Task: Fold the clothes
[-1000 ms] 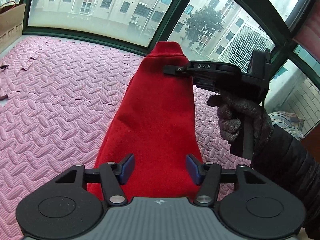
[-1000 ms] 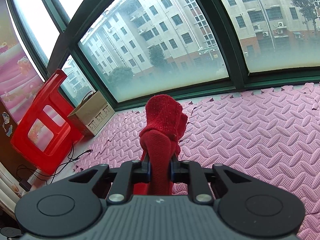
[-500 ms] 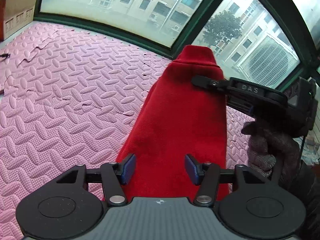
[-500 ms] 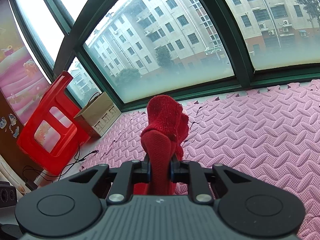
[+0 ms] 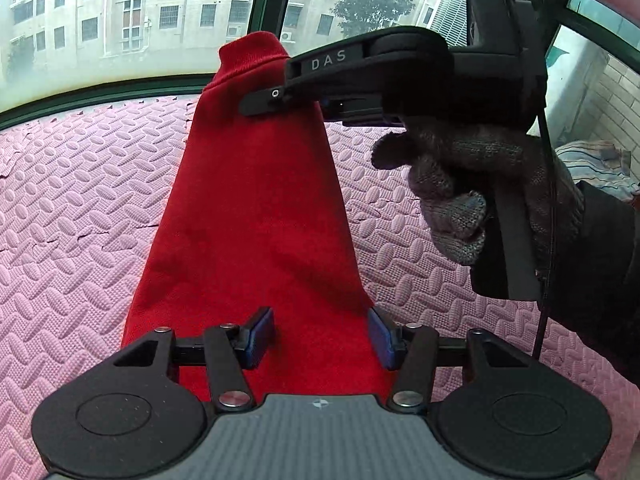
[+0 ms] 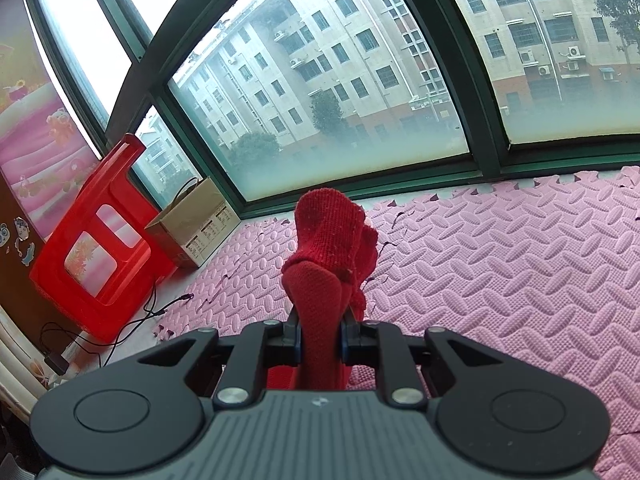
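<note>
Two grippers on one red garment (image 5: 256, 216): right gripper (image 6: 320, 340), in a grey knit-gloved hand (image 5: 476, 184), is clamped tight on the bunched cuff end and holds it up off the pink foam mat (image 5: 72, 216). Left gripper (image 5: 320, 332) points steeply down at the hanging cloth, blue pads (image 5: 260, 336) apart, not pressing the fabric. Garment's lower end is hidden behind the left gripper body; whether it reaches the mat, can't tell. Versus a second ago: left gripper has closed in on the right one and rolled; right unchanged.
</note>
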Demonstrator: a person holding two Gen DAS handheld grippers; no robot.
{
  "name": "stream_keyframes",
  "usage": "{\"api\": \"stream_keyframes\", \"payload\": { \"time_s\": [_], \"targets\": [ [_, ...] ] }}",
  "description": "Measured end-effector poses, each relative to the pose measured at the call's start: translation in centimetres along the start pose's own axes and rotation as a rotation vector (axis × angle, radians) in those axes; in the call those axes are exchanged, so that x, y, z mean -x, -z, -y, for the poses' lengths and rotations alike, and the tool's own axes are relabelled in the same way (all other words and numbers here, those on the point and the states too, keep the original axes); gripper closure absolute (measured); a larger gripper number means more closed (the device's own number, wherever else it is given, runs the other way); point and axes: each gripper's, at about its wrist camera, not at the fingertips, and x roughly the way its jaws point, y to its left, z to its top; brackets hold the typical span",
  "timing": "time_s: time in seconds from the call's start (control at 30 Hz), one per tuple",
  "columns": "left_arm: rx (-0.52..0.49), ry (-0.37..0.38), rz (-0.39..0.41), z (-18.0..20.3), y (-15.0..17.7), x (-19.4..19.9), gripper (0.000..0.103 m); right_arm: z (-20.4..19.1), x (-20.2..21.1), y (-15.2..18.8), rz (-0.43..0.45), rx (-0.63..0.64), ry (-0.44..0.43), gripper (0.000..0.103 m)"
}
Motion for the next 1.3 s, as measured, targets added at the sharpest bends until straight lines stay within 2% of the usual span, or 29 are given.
{"api": "stream_keyframes", "payload": {
  "time_s": [0.17, 0.27, 0.5, 0.73, 0.9, 1.13, 1.3],
  "targets": [
    [0.066, 0.025, 0.064, -1.3, 0.2, 2.1, 0.048, -0.3, 0.7, -0.3, 0.01, 0.011, -0.01, 0.088],
    [0.098, 0.022, 0.053, -1.6, 0.0, 1.3, 0.053, -0.7, 0.8, -0.3, 0.015, 0.018, -0.012, 0.088],
    [0.094, -0.009, 0.028, -0.5, -0.2, -0.3, 0.053, -1.9, 1.0, -0.3, 0.014, 0.059, -0.009, 0.088],
    [0.138, 0.014, 0.087, -3.1, 0.9, 5.2, 0.053, -3.4, 3.0, -0.4, 0.038, 0.11, -0.023, 0.088],
    [0.164, 0.01, 0.077, -4.6, 3.8, 9.4, 0.053, -6.2, 5.2, -0.3, 0.059, 0.181, -0.055, 0.088],
    [0.233, -0.048, 0.075, -6.3, 10.3, 15.4, 0.051, -11.7, 9.0, 1.4, 0.085, 0.35, -0.112, 0.088],
    [0.355, -0.046, 0.101, -7.8, 14.4, 18.8, 0.049, -16.2, 12.3, 4.5, 0.094, 0.483, -0.15, 0.088]
  ]
}}
